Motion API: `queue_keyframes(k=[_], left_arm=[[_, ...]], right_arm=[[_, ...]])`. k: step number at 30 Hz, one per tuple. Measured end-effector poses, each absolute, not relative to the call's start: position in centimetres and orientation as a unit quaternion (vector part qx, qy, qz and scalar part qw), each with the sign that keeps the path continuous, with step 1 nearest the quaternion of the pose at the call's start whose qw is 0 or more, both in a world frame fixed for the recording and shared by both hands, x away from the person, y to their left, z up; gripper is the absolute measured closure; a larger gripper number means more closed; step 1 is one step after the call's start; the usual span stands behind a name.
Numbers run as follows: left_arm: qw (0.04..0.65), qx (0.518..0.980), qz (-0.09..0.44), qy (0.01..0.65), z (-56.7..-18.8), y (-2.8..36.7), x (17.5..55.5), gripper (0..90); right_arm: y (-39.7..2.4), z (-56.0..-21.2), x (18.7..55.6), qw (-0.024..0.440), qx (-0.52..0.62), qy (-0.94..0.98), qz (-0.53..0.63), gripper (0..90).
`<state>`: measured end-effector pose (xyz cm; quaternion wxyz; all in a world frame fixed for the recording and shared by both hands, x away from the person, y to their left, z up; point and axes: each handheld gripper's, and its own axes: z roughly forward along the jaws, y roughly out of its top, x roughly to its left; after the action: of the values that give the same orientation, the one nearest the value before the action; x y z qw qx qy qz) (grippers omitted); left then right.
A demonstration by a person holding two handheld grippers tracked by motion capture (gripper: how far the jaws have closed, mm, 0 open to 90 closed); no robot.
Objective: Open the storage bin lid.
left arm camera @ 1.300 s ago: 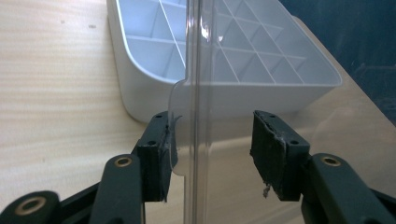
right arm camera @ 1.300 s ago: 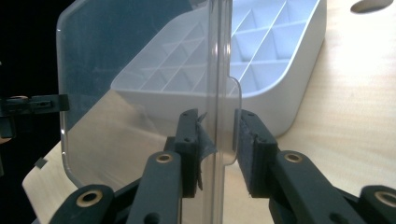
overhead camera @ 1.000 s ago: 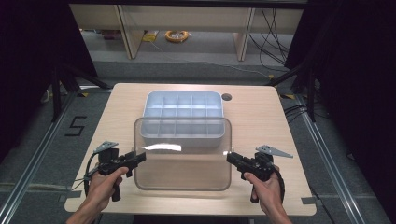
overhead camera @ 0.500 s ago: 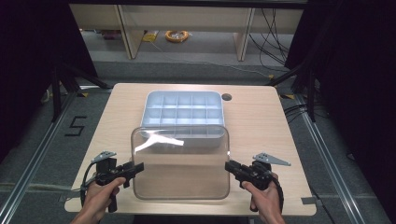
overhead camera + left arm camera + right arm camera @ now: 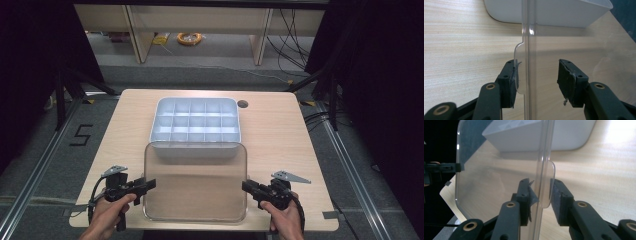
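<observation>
A clear plastic lid (image 5: 195, 182) lies at the near edge of the table, its far edge against the white compartment box (image 5: 196, 125). My left gripper (image 5: 147, 185) is at the lid's left side. In the left gripper view it (image 5: 536, 82) stands open astride the lid's rim (image 5: 527, 50), with the small tab touching the left pad (image 5: 507, 83). My right gripper (image 5: 248, 186) is at the lid's right side. In the right gripper view it (image 5: 541, 200) is shut on the tab of the lid (image 5: 499, 170). The box (image 5: 569, 135) stands beyond.
The wooden table (image 5: 280, 135) has a round cable hole (image 5: 243, 104) at the back right of the box. Bare table lies to either side of the box and lid. Dark floor and shelving with a yellow cable coil (image 5: 189, 37) lie beyond.
The lid has come toward the person and down, from partly over the box to the table in front of it. Both hands moved back with it. The left gripper has opened.
</observation>
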<state>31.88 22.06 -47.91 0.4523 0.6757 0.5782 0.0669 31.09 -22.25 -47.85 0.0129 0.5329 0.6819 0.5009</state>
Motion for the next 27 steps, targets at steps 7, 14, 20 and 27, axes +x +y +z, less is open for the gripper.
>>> queue_keyframes(k=[7, 14, 20, 27], left_arm=[[0.445, 0.682, 0.063, 0.578, -48.4, 21.9, 31.9, 49.9], [0.432, 0.691, 0.052, 0.578, -48.9, 22.3, 31.7, 49.3], [0.435, 0.687, 0.043, 0.581, -49.5, 22.2, 31.8, 49.0], [0.422, 0.693, 0.026, 0.583, -50.1, 22.5, 32.3, 48.7]], right_arm=[[-22.6, -49.0, 31.8, 0.026, 0.523, 0.693, 0.495, 68.5], [-22.3, -49.4, 31.7, 0.011, 0.529, 0.695, 0.486, 66.9], [-22.5, -50.0, 32.0, 0.008, 0.528, 0.701, 0.479, 65.8], [-22.4, -50.6, 32.3, -0.007, 0.539, 0.699, 0.47, 63.8]])
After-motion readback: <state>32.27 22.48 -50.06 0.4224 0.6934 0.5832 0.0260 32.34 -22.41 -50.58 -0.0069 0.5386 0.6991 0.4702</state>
